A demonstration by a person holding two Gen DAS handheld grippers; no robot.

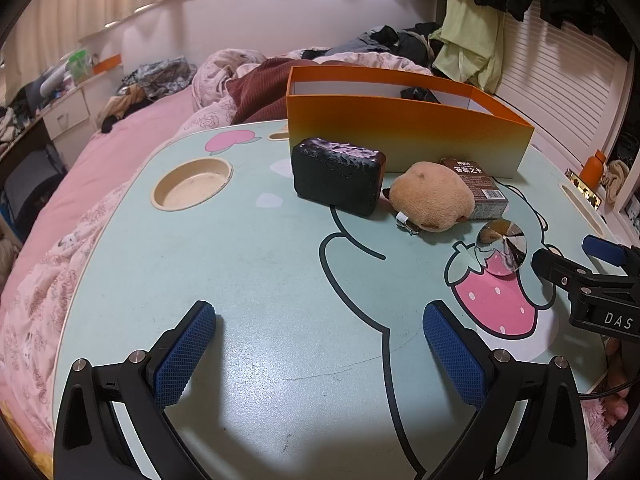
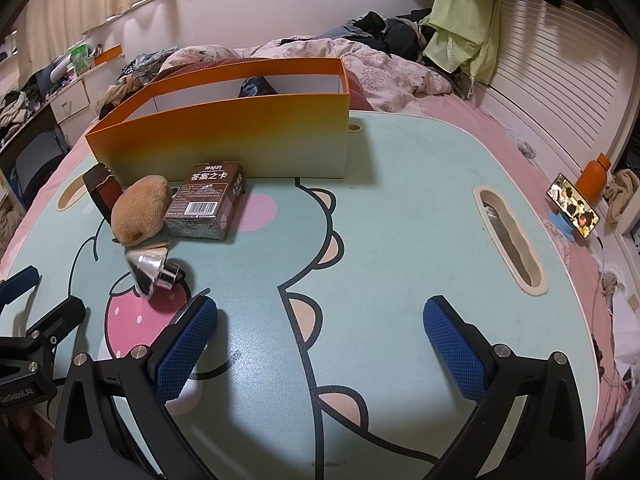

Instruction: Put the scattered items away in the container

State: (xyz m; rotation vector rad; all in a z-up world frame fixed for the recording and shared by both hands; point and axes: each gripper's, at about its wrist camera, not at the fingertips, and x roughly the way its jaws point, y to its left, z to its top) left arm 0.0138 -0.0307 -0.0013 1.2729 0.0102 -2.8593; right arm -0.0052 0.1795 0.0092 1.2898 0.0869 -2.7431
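Observation:
An orange open box point(image 1: 400, 136) point(image 2: 224, 132) stands at the back of the lap table, with a dark item point(image 2: 258, 87) inside. In front of it lie a black padded case point(image 1: 338, 176) point(image 2: 102, 194), a tan plush toy point(image 1: 432, 196) point(image 2: 140, 208), a dark card box point(image 1: 478, 190) point(image 2: 208, 206) and a silver metal funnel point(image 1: 502, 246) point(image 2: 154, 272). My left gripper point(image 1: 320, 350) hovers open over bare table, well short of the case. My right gripper point(image 2: 320, 344) is open too, its left finger point(image 2: 188, 344) just near the funnel. Each gripper shows in the other's view point(image 1: 588, 276) point(image 2: 36, 320).
The mint cartoon table point(image 1: 248, 264) point(image 2: 400, 216) has a round cup recess point(image 1: 192, 184) and a long slot point(image 2: 510, 236). It sits on a pink bed with heaped bedding and clothes. A lit phone point(image 2: 572, 210) and orange bottle point(image 2: 594, 178) stand at the right.

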